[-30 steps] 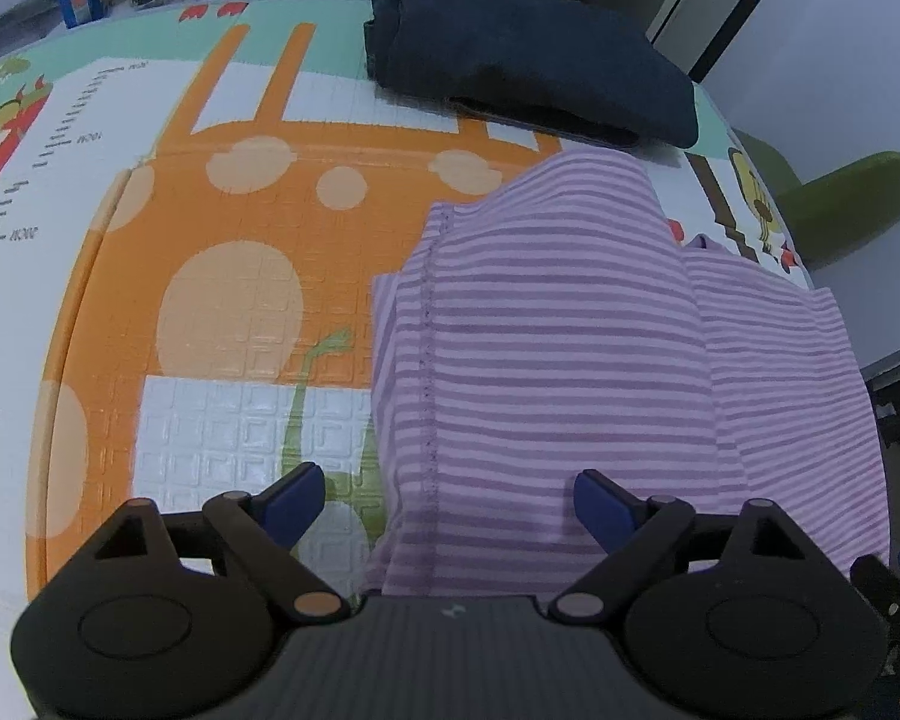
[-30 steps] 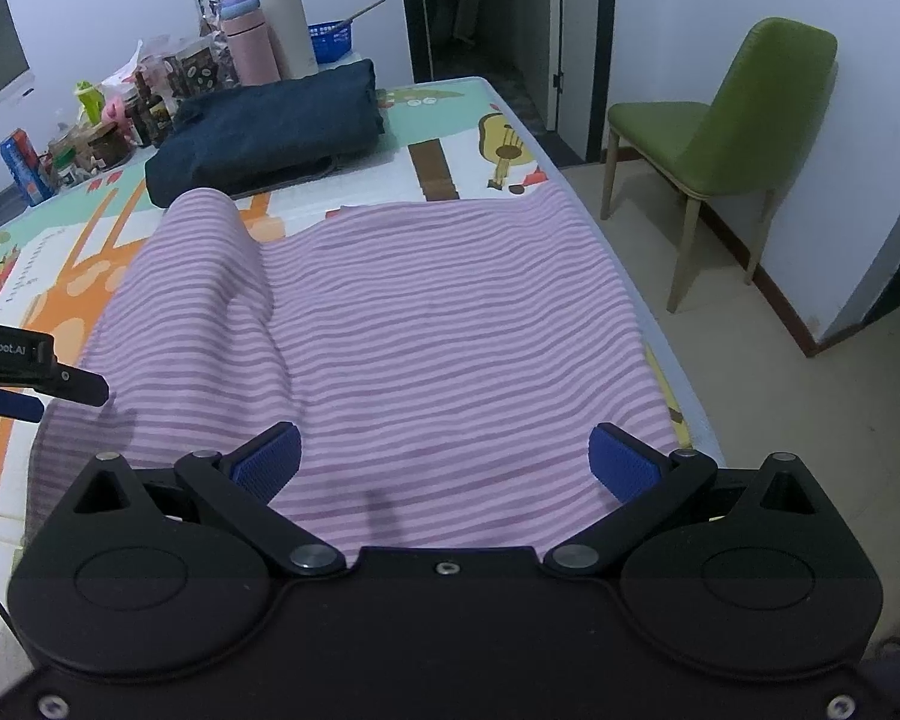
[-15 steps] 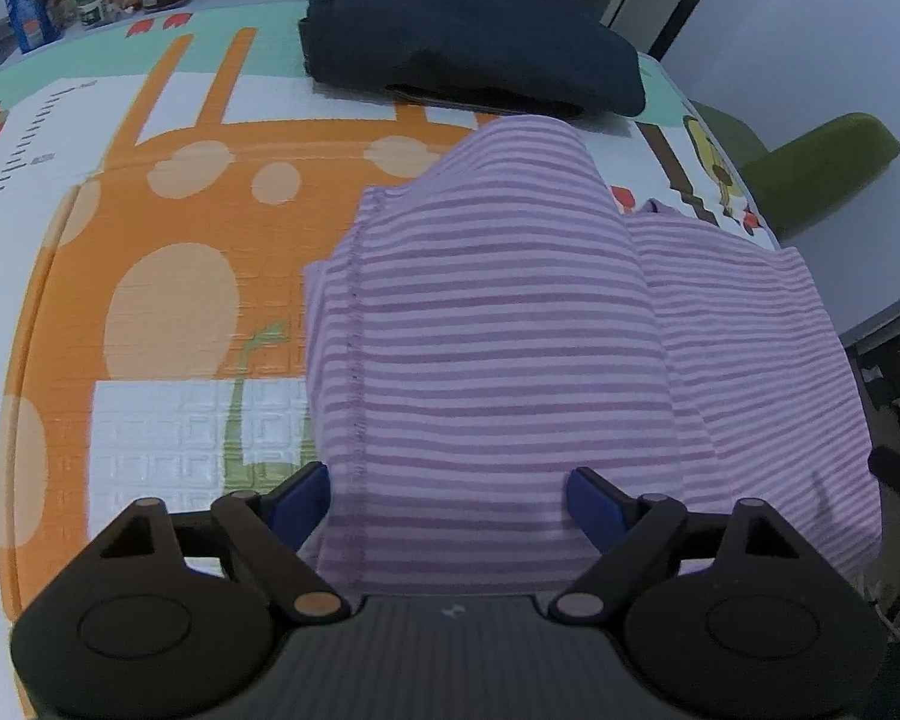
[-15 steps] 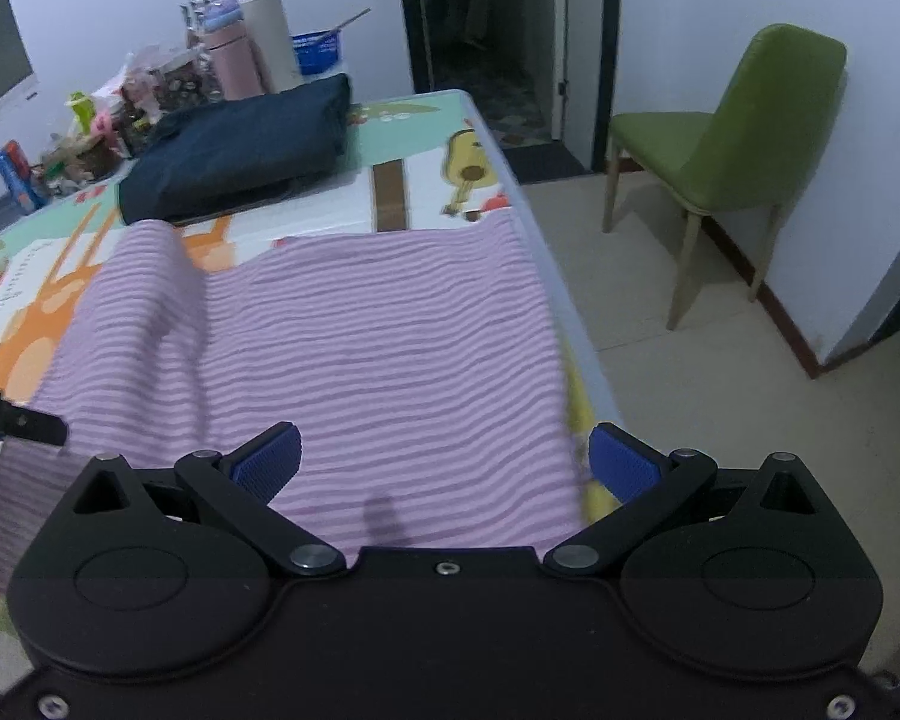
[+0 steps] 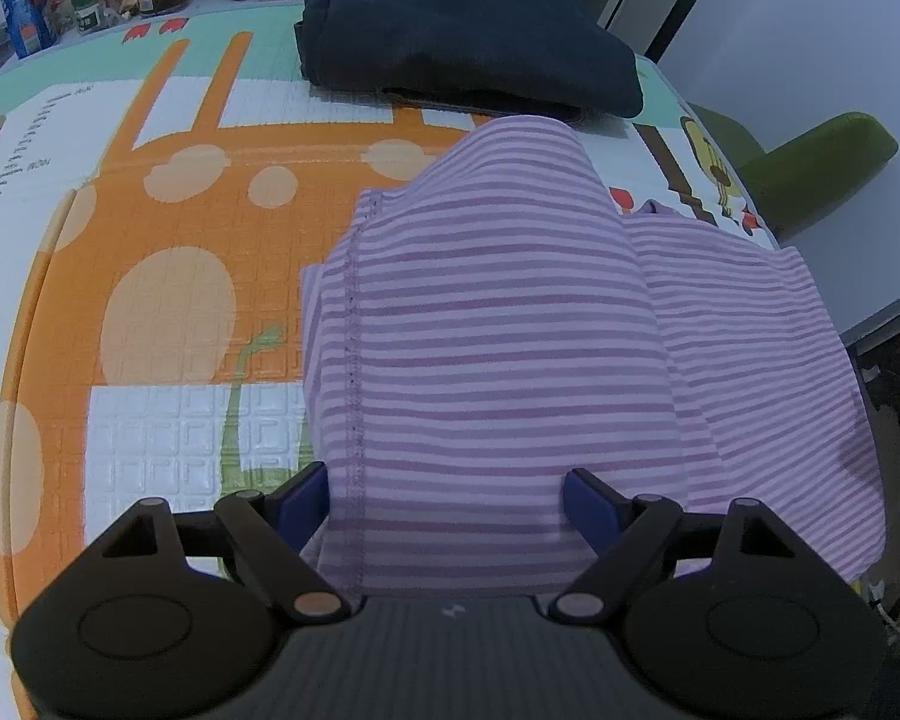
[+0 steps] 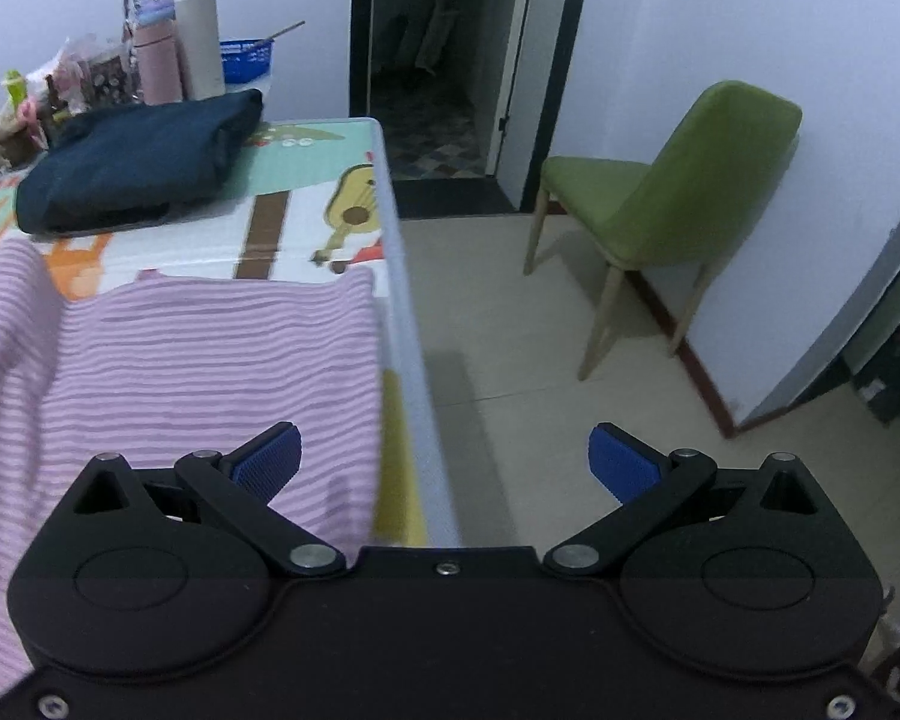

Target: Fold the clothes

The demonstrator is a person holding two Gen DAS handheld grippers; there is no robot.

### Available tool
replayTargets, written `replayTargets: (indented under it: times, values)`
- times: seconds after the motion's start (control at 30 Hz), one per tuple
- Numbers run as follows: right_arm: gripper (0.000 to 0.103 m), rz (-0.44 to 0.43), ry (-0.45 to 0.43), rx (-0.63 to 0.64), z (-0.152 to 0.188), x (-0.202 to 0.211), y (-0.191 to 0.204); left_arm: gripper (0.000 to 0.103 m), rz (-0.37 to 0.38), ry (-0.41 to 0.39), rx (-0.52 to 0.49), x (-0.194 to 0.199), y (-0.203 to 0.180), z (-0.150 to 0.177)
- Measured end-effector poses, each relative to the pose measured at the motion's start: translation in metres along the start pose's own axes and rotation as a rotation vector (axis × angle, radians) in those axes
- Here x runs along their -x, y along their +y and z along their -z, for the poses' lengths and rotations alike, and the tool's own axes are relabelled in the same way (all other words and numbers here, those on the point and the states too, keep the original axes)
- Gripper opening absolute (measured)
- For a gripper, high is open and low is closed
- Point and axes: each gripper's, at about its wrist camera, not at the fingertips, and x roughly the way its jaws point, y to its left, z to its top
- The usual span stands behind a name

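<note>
A purple striped garment [image 5: 510,330] lies partly folded on the play mat [image 5: 168,228], with a raised fold along its left side. My left gripper [image 5: 450,504] points steeply down over its near end. Its jaws stand wide open, the cloth and its stitched hem between them, and neither pad presses on it. In the right wrist view the same garment [image 6: 180,348] reaches almost to the table's right edge [image 6: 408,324]. My right gripper [image 6: 444,462] is open and empty, straddling that edge. Its left finger is over the cloth and its right finger over the floor.
A folded dark blue garment [image 5: 462,42] lies at the far end of the mat, also visible as a dark blue bundle [image 6: 138,162]. Jars and a carton [image 5: 90,0] and tall bottles [image 6: 174,60] crowd the far edge. A green chair [image 6: 678,198] and a doorway [image 6: 438,60] lie to the right.
My right gripper has slid right, from above the striped cloth to the table's edge, with floor now under half of it. The left gripper has barely moved, and the cloth's hem now lies between its jaws.
</note>
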Motion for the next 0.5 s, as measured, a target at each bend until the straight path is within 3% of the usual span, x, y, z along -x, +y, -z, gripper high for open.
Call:
replayTargets:
  times: [0.2, 0.5]
  values:
    - [0.098, -0.006, 0.003, 0.023, -0.01, -0.024, -0.002, 0.086, -0.003, -0.014, -0.007, 0.004, 0.001, 0.001]
    - [0.094, -0.15, 0.09, -0.055, -0.02, -0.055, -0.013, 0.086, 0.018, 0.019, 0.028, 0.003, 0.006, -0.004]
